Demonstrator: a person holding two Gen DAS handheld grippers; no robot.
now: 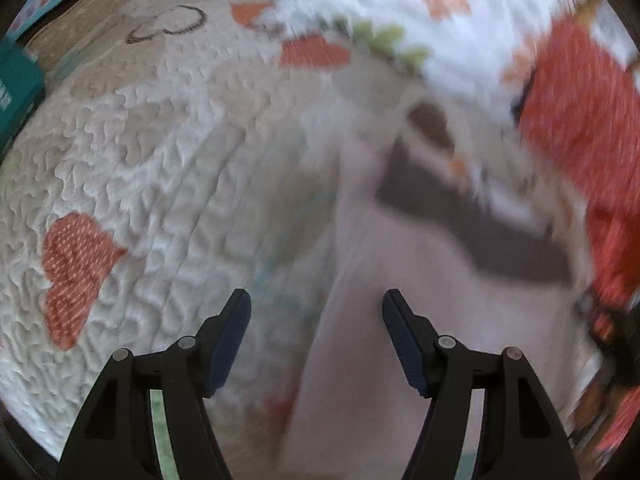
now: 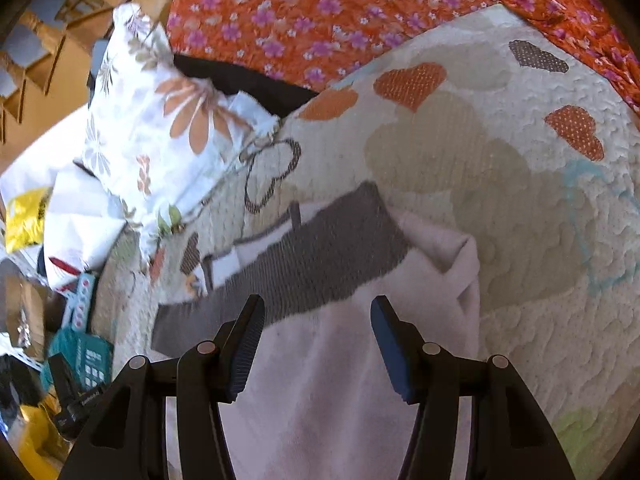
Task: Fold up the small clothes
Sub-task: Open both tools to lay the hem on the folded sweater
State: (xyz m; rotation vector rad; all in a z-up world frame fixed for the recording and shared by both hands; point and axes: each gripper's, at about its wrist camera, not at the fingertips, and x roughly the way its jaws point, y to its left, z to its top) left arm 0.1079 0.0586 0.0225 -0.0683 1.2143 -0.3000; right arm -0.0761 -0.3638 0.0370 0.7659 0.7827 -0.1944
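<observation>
Nearest the lenses, both claws stood wide and held nothing: the left claw (image 1: 316, 312) hung over the seam where the pale pink garment (image 1: 420, 320) met the quilt (image 1: 160, 152), and the right claw (image 2: 317, 316) sat squarely above the pink cloth itself. The garment lay flat on the bed just beyond the fingertips, its long axis running away from the claws toward its brown ribbed band (image 2: 304, 260). The right claw looked the nearer to that band; the left claw's view was blurred, so its exact gap from the cloth could not be told. On the garment's right side a folded corner (image 2: 464, 256) stood slightly raised, a likely edge to pinch. To the right the quilt lay bare, giving open room for a fold. Farther off, a flowered pillow (image 2: 168, 120) crowded the left side, and an orange floral cloth (image 2: 320, 8) bounded the far edge. Boxes (image 2: 84, 356) cluttered the bed's left side.
</observation>
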